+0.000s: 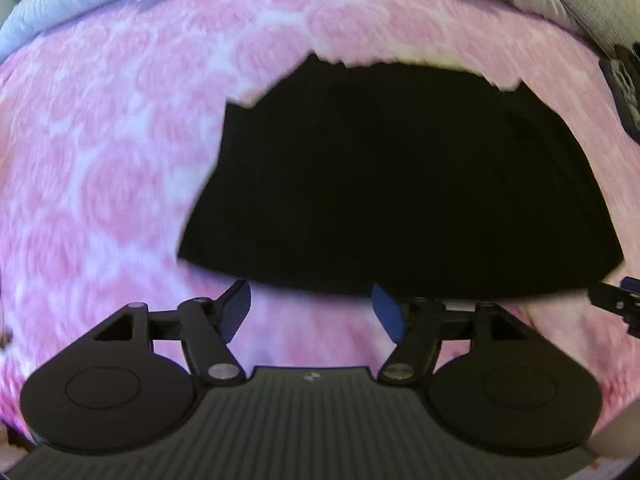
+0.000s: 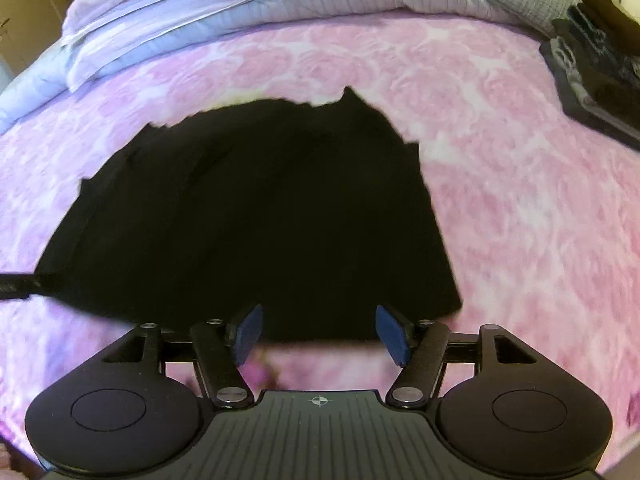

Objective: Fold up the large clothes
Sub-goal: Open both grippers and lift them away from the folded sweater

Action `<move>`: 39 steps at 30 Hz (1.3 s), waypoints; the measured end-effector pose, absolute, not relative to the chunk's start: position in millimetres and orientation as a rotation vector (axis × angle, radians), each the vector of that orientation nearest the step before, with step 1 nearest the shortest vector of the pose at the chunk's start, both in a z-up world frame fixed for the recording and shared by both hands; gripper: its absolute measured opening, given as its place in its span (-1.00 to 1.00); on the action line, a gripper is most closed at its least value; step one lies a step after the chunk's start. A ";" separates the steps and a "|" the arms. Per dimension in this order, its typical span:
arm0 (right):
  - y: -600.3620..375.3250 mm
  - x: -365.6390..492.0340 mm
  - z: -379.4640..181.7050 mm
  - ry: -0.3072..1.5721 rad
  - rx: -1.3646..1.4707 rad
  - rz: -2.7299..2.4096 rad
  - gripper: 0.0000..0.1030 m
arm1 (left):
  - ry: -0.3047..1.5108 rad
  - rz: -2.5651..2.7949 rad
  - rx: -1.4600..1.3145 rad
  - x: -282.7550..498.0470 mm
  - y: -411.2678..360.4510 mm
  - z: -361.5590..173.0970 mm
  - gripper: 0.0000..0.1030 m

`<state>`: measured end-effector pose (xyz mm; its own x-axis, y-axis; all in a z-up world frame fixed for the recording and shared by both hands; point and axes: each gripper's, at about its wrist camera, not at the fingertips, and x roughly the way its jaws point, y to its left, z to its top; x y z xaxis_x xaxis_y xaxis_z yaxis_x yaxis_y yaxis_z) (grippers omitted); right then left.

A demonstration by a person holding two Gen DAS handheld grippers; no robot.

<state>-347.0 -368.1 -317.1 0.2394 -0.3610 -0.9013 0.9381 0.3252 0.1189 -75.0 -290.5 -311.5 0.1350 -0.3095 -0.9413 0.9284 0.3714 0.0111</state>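
A black garment [image 1: 400, 184] lies folded flat on the pink rose-patterned bedspread [image 1: 100, 160]. In the left wrist view my left gripper [image 1: 312, 312] stands open just short of the garment's near edge, nothing between its blue pads [image 1: 236, 312]. In the right wrist view the same garment [image 2: 260, 220] fills the middle, and my right gripper [image 2: 320, 334] is open over its near edge, with no cloth between the pads [image 2: 248, 332]. The tip of the right gripper [image 1: 612, 304] shows at the right edge of the left wrist view, and the left gripper's tip [image 2: 20, 286] at the left edge of the right wrist view.
Pale folded bedding and pillows [image 2: 200, 12] run along the far side of the bed [image 2: 500, 200]. A stack of dark folded clothes [image 2: 600, 64] sits at the far right; its edge [image 1: 624, 88] also shows in the left wrist view.
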 end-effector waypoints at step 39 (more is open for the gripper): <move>-300.9 -371.7 -314.8 0.987 0.903 -0.983 0.18 | 1.119 -1.042 0.855 -133.2 -229.7 -312.3 0.28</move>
<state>-371.7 -300.9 -314.8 0.2328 -0.2373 -0.9431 0.9421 0.2958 0.1581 -133.2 -229.7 -312.3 0.1010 -0.2176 -0.9708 0.9530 0.3014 0.0316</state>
